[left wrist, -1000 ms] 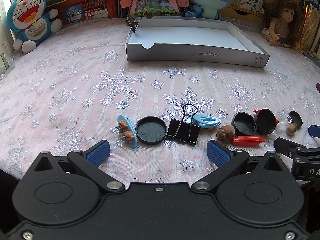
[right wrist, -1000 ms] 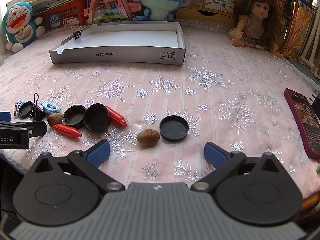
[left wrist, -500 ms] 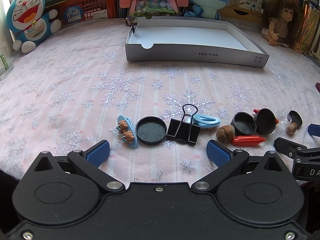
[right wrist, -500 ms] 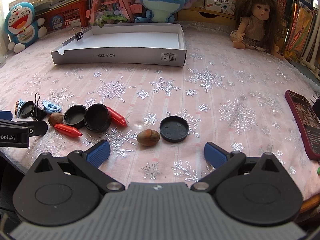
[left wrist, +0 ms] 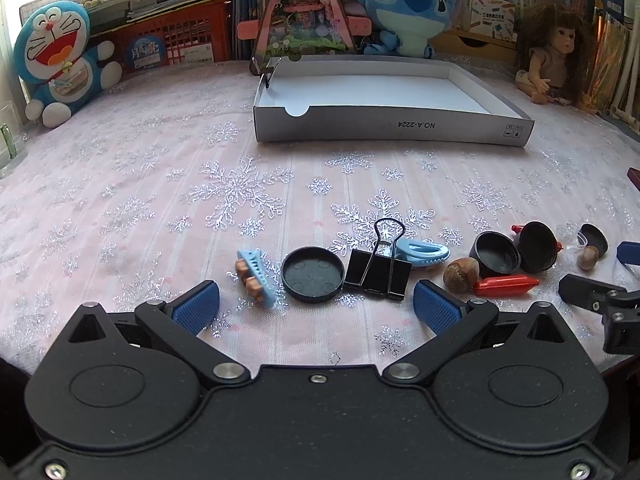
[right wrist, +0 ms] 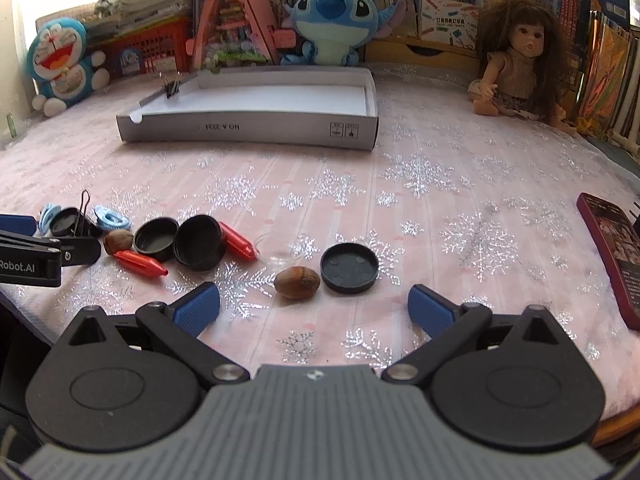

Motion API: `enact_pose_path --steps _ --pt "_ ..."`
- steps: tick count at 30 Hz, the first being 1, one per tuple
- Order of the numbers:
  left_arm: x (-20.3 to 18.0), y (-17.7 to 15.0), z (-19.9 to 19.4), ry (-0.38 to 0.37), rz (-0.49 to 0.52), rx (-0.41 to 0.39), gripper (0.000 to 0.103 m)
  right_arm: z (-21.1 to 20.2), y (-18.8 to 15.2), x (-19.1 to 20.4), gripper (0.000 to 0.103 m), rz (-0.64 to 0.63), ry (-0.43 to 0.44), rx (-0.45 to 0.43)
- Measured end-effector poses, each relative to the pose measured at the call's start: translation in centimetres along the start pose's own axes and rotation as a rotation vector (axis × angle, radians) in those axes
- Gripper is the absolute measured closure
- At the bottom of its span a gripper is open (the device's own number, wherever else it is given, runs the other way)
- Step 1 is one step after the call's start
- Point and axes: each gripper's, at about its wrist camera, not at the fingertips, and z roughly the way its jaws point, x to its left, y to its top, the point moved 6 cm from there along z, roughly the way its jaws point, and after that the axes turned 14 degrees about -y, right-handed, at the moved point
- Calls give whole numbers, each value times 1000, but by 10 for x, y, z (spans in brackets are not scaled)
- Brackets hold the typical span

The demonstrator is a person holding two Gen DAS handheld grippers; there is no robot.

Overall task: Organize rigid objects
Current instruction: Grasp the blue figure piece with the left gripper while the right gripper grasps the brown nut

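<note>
**A:** Right gripper [right wrist: 314, 307] has drifted slightly forward since a second ago; left gripper [left wrist: 316, 303] hasn't budged. Both sets of jaws spread wide, nothing held.

**B:** Targets?

**A:** Nut [right wrist: 297, 282] sits just ahead of the right gripper, slightly left of centre, black cap [right wrist: 349, 267] beside it to the right. Binder clip [left wrist: 378, 270] and another cap [left wrist: 312, 274] lie straight ahead of the left. White tray [right wrist: 248, 133] far ahead.

**B:** Probably nut first. Centre it between the pads, come down low, close slowly; it's round and may roll.
</note>
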Motion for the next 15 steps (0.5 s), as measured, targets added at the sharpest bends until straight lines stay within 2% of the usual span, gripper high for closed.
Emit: enact_pose_path --steps 2,6,10,14,15 --pt "1 1 -1 -10 5 -5 2 -1 1 -6 2 19 -1 -12" --pt "0 0 -8 -30 32 -38 19 -10 3 -10 10 9 5 -65" --pt "-1 1 -14 -55 49 -55 32 -18 2 -5 26 -15 13 -108" --pt "3 1 -24 -81 30 -77 39 -22 2 -3 47 -19 31 -124" --pt "4 1 -26 -85 22 -84 41 -22 2 -2 49 -24 38 -124"
